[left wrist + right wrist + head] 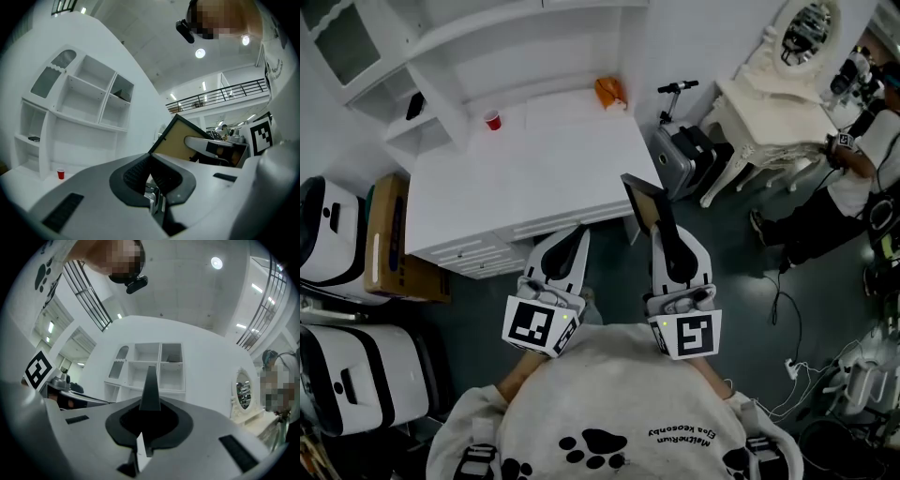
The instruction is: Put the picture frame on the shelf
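The picture frame [641, 201], dark-rimmed with a tan back, stands upright in my right gripper [662, 231], which is shut on its lower edge just off the white desk's [534, 173] front right corner. In the right gripper view the picture frame [151, 389] shows edge-on between the jaws, in line with the white shelf unit [152, 363]. My left gripper [570, 246] hangs beside it at the desk's front edge, shut and holding nothing. Its own view shows the picture frame's back [180, 140] to the right and the shelf unit [86, 96] ahead. The shelf unit [412, 56] rises at the desk's far left.
A red cup [492, 120] and an orange object [609, 92] sit at the back of the desk. White cases [333, 234] and a cardboard box [389, 234] stand left of it. To the right are a grey case [680, 155], a cream vanity table [773, 89] and a person [853, 178].
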`<state>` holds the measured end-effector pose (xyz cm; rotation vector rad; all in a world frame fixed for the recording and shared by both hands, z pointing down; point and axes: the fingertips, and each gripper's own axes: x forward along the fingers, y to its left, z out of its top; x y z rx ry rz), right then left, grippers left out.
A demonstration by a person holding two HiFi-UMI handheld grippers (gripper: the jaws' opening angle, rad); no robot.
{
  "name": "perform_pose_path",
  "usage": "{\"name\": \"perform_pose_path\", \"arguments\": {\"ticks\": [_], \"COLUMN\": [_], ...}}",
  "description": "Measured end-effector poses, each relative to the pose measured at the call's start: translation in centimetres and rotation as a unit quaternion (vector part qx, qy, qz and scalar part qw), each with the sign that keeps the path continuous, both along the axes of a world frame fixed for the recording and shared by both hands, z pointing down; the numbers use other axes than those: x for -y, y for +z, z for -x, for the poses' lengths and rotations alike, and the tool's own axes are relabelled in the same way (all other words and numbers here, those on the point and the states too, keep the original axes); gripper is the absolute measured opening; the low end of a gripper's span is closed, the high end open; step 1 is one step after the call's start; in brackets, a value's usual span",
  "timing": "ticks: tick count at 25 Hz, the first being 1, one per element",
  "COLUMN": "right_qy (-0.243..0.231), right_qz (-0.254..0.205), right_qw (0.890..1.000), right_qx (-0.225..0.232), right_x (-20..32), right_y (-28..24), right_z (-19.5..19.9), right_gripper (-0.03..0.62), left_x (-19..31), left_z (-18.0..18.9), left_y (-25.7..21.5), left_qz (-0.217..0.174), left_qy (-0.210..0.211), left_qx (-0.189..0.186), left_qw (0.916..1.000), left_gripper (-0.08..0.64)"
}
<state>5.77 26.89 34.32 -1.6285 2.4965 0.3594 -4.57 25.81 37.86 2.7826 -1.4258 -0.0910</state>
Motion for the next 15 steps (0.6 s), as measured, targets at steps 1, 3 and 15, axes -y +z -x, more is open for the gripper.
{"name": "perform_pose_path", "arguments": {"ticks": [1,3,15], "right_qy": [0.001,0.005,0.053], "right_qz": [0.0,-0.001,0.001], "right_qw": [1.0,1.0,0.999], "right_qx": [0.0,0.0,0.008], "right_x": [1.0,3.0,12.5], "right_y": [0.0,-0.1,0.0], "right_z": [0.3,0.7,1.5], "right_gripper": [0.04,0.04,0.04], "left_x": [1.1,3.3,13.7], "left_z": [0.2,0.6,0.6], "left_y": [0.0,0.0,-0.1], "left_qz": [0.001,0.001,-0.003], "left_qy": [0.003,0.009,0.073], "left_qx": [0.0,0.0,0.004], "left_qw": [1.0,1.0,0.9973], "left_gripper": [0.02,0.02,0.02]}}
